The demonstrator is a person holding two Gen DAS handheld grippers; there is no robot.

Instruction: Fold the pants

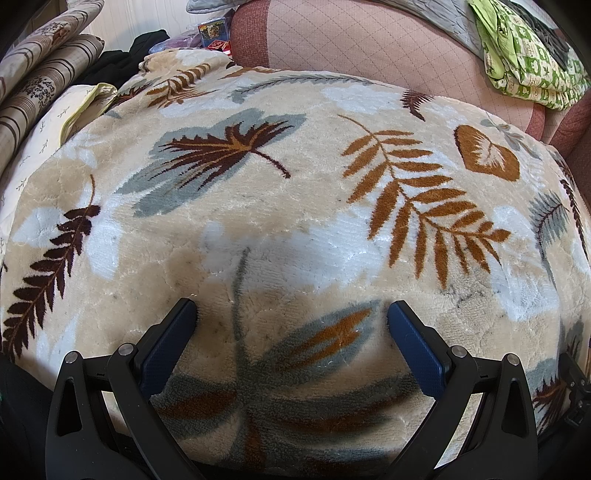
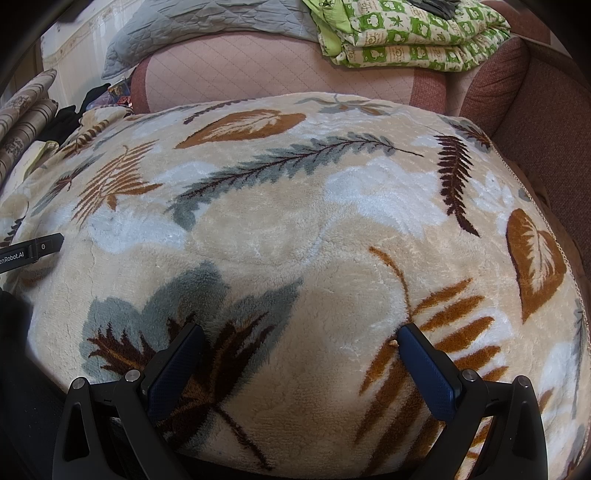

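While both sets of jaws stand spread wide with nothing between them, I note only plush pile under the left gripper (image 1: 291, 308) and the right gripper (image 2: 301, 332). Blue pads (image 1: 415, 347) face inward on black finger frames; neither pad touches fabric as far as I can tell.

Under both: a cream fleece blanket (image 1: 295, 221) printed with brown, rust and grey-blue leaves, spread fairly flat over a raised surface. Left wrist view looks down on a grey-and-rust leaf between the fingers; right wrist view has a dark brown leaf on grey at the left finger and a rust frond at the right one.

Left edge of right wrist view: a black bar with white lettering (image 2: 31, 249), partly cut off, hovering over the blanket. Probably part of the other gripper, though I cannot confirm.

Far side: a pink quilted sofa back (image 1: 362, 40) with darker woven red trim. On it to the right, a folded green-and-cream patterned cloth (image 2: 410, 40); to the left, a grey quilted cover (image 2: 207, 26).

Far left: striped brown cushions (image 1: 40, 74), a pale pillow with green piping (image 1: 74, 110), and a dark heap of clothing (image 1: 122, 62) beyond the blanket's corner. Pants: I cannot pick them out with certainty; that dark heap is the only candidate, well apart from both grippers.
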